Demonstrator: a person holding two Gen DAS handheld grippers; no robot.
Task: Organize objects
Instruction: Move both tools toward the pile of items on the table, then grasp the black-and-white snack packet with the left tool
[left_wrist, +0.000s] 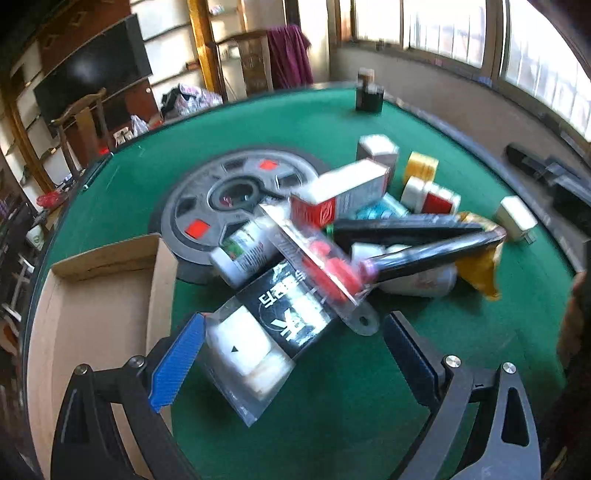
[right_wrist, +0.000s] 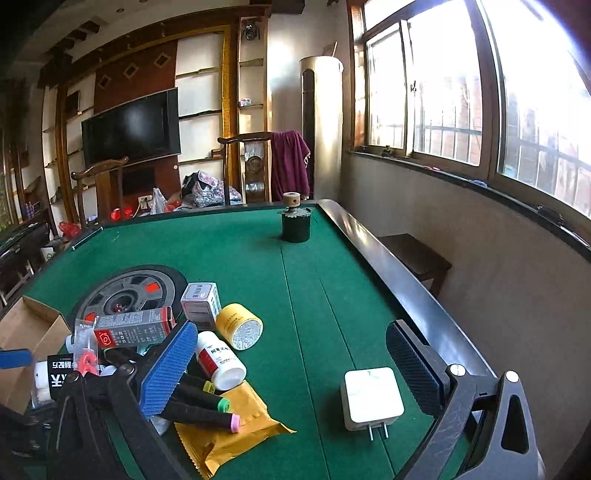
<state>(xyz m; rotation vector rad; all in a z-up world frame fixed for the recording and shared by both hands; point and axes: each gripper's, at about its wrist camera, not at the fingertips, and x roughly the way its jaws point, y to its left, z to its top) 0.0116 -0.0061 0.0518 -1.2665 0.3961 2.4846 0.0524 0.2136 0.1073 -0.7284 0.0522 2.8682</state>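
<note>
My left gripper (left_wrist: 293, 360) is open over a clear plastic package (left_wrist: 258, 332) with a black label and white pieces inside. The blue pad (left_wrist: 177, 362) is at the package's left edge and the dark pad (left_wrist: 410, 358) stands apart from it. Behind lies a pile: a white bottle (left_wrist: 243, 254), a red and white carton (left_wrist: 343, 192), black cylinders (left_wrist: 406, 229) and a yellow envelope (left_wrist: 480, 273). My right gripper (right_wrist: 291, 365) is open above the green felt, with a white plug charger (right_wrist: 371, 397) lying between its fingers, untouched. The pile (right_wrist: 219, 363) sits by its blue pad (right_wrist: 170, 369).
An open cardboard box (left_wrist: 162, 288) stands at the left table edge, also in the right wrist view (right_wrist: 26, 332). A grey weight plate (left_wrist: 229, 199) lies behind it. A yellow tape roll (right_wrist: 240, 326) and a dark jar (right_wrist: 294, 225) stand farther back. A raised dark rail (right_wrist: 369, 251) borders the table on the right.
</note>
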